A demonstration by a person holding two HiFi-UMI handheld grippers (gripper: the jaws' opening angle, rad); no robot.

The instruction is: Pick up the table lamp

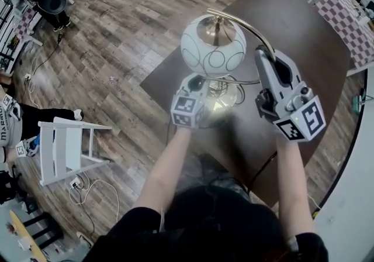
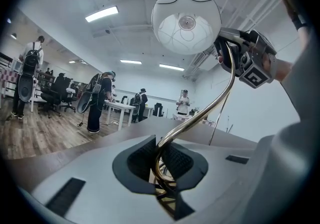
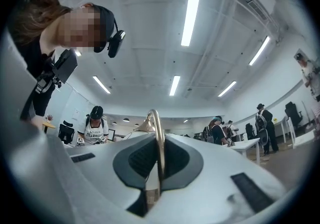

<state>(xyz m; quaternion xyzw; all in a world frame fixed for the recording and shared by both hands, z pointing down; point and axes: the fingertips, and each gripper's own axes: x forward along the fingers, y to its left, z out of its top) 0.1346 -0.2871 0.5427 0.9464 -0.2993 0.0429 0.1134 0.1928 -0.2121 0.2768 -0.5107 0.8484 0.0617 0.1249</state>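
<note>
Polished brass lamp stem (image 2: 198, 116), glossy globe (image 2: 186, 20)

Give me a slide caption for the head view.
Left tongs and right tongs grip the table lamp's curved brass stem over a dark table.

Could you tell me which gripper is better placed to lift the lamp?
Probably the left: the left gripper clamps the lamp stem low, near the base, while the right gripper pinches the high arch.

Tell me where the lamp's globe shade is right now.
In the head view the white globe shade hangs at centre over the dark table, just beyond the left gripper and left of the right gripper; both clamp its brass stem.
</note>
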